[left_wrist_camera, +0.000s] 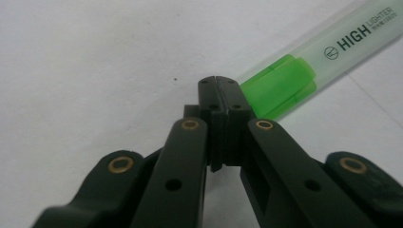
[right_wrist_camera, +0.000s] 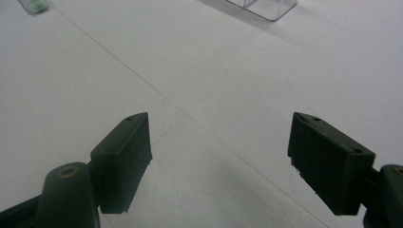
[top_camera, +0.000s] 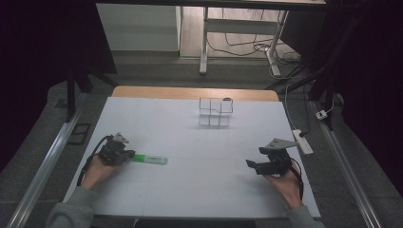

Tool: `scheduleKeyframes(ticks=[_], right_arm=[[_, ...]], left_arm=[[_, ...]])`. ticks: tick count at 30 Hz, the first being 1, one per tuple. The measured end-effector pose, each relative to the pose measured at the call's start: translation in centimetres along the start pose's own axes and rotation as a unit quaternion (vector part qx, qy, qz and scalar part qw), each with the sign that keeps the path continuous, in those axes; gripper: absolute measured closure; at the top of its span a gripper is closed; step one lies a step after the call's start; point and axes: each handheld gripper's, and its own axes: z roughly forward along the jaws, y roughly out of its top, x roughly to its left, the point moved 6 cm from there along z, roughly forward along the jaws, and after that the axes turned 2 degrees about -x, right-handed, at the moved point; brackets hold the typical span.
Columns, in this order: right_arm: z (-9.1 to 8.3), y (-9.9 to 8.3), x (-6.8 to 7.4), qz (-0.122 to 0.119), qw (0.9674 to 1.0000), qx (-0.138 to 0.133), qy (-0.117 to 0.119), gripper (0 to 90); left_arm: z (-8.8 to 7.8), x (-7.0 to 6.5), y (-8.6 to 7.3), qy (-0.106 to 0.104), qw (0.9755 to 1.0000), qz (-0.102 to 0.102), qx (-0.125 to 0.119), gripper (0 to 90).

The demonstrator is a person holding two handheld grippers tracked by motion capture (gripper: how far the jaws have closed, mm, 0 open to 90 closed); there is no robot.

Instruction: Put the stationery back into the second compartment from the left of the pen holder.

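Note:
A green highlighter [top_camera: 150,159] with a clear cap lies flat on the white table [top_camera: 190,190], left of centre. My left gripper [top_camera: 128,156] rests at its left end, jaws pressed together with nothing between them. In the left gripper view the highlighter [left_wrist_camera: 304,66] lies just right of the closed tips of the left gripper [left_wrist_camera: 217,81], beside them and not gripped. My right gripper [top_camera: 251,164] hovers low over the table's right side, pointing left. Its jaws stand wide apart, and the right gripper [right_wrist_camera: 221,121] has only bare table between them.
A clear plastic organiser [top_camera: 216,113] with several compartments stands at the back centre of the table; its corner [right_wrist_camera: 261,5] shows in the right gripper view. A white power strip [top_camera: 302,141] lies off the table's right edge. Metal rails run along both sides.

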Motion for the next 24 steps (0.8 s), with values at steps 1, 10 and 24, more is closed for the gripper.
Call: scheduleKeyframes(ticks=[1, 10, 24], right_arm=[[0.0, 0.0, 0.0, 0.000, 1.0000, 0.000, 0.000, 22.3], [0.0, 0.0, 0.0, 0.001, 1.0000, 0.000, -0.002, 22.3], [0.1, 0.0, 0.0, 0.000, 1.0000, 0.003, -0.002, 22.1]], left_arm=[[0.0, -0.1, 0.0, -0.003, 1.0000, 0.001, 0.001, 88.8], [0.4, -1.6, 0.7, -0.018, 0.9997, 0.014, 0.002, 88.8], [1.0, -3.5, 1.7, -0.032, 0.9992, 0.025, -0.001, 88.7]])
